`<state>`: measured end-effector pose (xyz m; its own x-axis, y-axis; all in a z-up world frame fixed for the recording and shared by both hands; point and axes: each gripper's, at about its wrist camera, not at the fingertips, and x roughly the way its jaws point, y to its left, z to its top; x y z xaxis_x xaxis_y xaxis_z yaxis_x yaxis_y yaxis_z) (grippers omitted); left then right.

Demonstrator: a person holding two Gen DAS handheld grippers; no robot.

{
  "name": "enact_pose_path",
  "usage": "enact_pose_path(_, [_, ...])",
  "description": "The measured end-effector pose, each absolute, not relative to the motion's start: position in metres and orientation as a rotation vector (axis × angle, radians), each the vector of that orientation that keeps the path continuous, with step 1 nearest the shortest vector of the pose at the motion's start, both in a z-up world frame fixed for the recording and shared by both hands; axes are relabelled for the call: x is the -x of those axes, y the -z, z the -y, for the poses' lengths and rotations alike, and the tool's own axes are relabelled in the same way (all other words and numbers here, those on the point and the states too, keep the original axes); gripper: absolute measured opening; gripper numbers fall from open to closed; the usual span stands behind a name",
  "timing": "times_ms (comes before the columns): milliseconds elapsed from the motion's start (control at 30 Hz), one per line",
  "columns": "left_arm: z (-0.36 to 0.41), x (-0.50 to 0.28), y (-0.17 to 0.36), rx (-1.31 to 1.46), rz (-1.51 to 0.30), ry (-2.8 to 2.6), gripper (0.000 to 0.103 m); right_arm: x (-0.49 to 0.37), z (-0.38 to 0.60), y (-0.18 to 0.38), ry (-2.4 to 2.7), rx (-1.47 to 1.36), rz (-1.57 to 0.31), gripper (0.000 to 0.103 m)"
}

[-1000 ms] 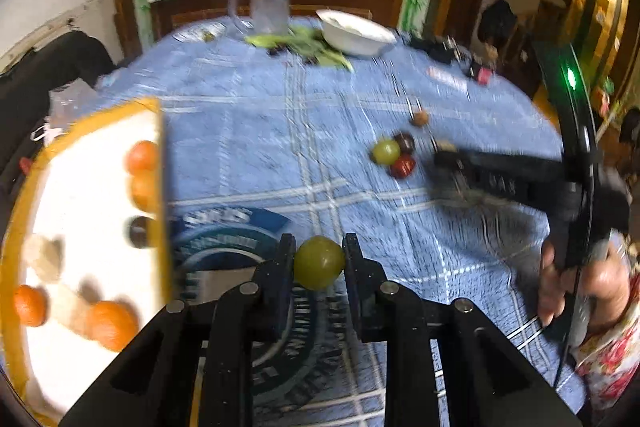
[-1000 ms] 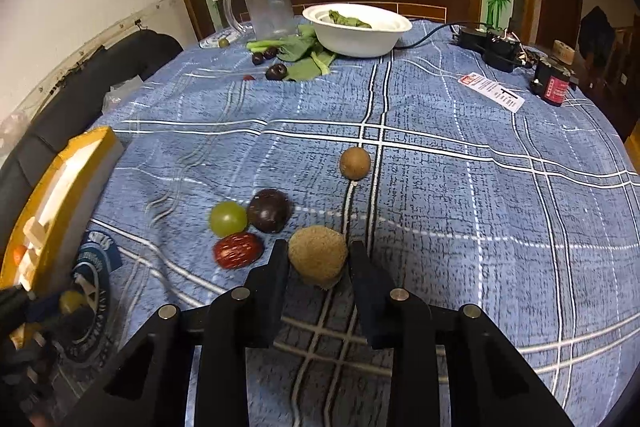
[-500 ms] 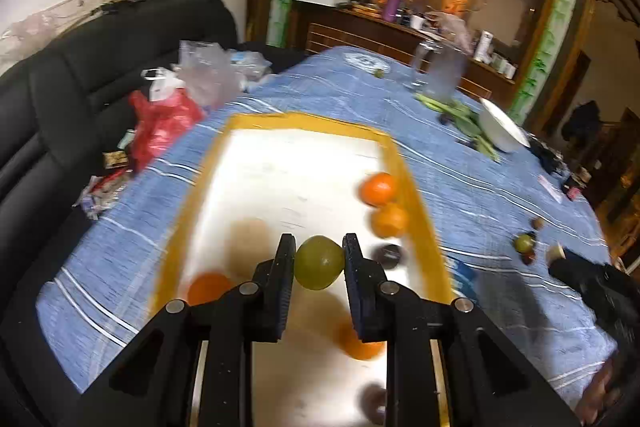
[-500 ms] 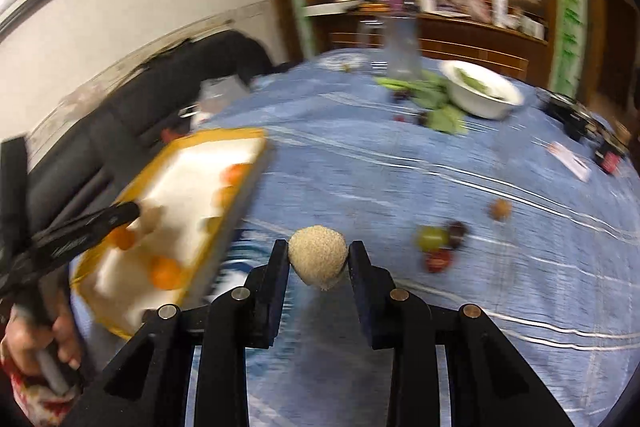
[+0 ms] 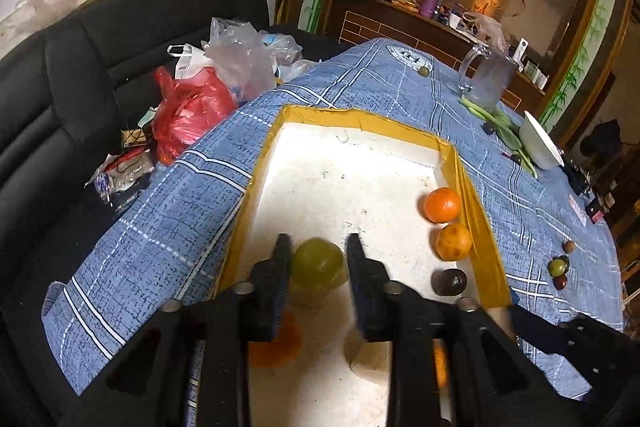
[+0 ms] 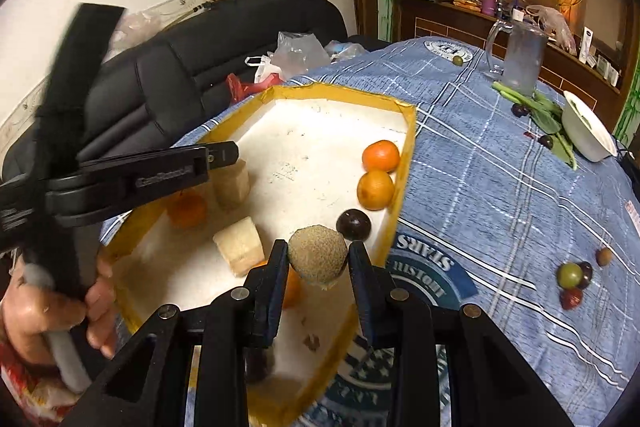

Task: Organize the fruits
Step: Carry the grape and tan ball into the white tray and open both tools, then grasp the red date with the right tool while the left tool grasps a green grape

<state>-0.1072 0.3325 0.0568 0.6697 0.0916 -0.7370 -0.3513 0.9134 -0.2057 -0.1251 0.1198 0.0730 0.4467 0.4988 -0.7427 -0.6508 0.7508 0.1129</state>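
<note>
A white tray with a yellow rim (image 5: 476,227) (image 6: 405,163) lies on the blue checked tablecloth. My left gripper (image 5: 319,265) hovers over the tray's near half. Its jaws are opening, and a green round fruit (image 5: 318,263) sits loose between them. My right gripper (image 6: 318,267) is shut on a rough brown round fruit (image 6: 318,259) above the tray's near right corner. In the right wrist view the left gripper (image 6: 224,155) reaches in from the left over the tray. Two oranges (image 6: 380,155) (image 6: 375,189), a dark plum (image 6: 353,224) and pale chunks (image 6: 239,247) lie in the tray.
A green, a dark and a red fruit (image 6: 570,275) lie loose on the cloth to the right, with a small brown one (image 6: 603,255) beside them. A white bowl (image 6: 588,135), greens and a glass mug (image 6: 520,63) stand at the back. Plastic bags (image 5: 192,107) lie on the black sofa.
Both grippers swung left from the loose fruits to over the tray. The left jaws have parted around the green fruit. The right gripper still grips the brown fruit.
</note>
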Motion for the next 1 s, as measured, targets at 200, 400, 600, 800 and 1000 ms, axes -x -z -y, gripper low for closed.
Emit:
enact_pose_path(200, [-0.330, 0.124, -0.066, 0.353, -0.756, -0.273, 0.058, 0.115, -0.120, -0.067, -0.716, 0.149, -0.860, 0.052])
enact_pose_path(400, [-0.304, 0.141, -0.081, 0.299, -0.711, -0.277, 0.068, 0.121, -0.097, -0.078, -0.688, 0.103, -0.828, 0.056])
enact_pose_path(600, [-0.263, 0.157, -0.100, 0.171, -0.652, -0.298, 0.076, 0.124, -0.059, -0.083, -0.648, 0.051, -0.811, 0.058])
enact_pose_path(800, [-0.221, 0.165, -0.113, 0.030, -0.608, -0.313, 0.082, 0.130, -0.029, -0.079, -0.605, 0.021, -0.809, 0.059])
enact_pose_path(1000, [-0.188, 0.167, -0.118, -0.042, -0.605, -0.268, 0.082, 0.135, -0.002, -0.082, -0.581, -0.017, -0.799, 0.060])
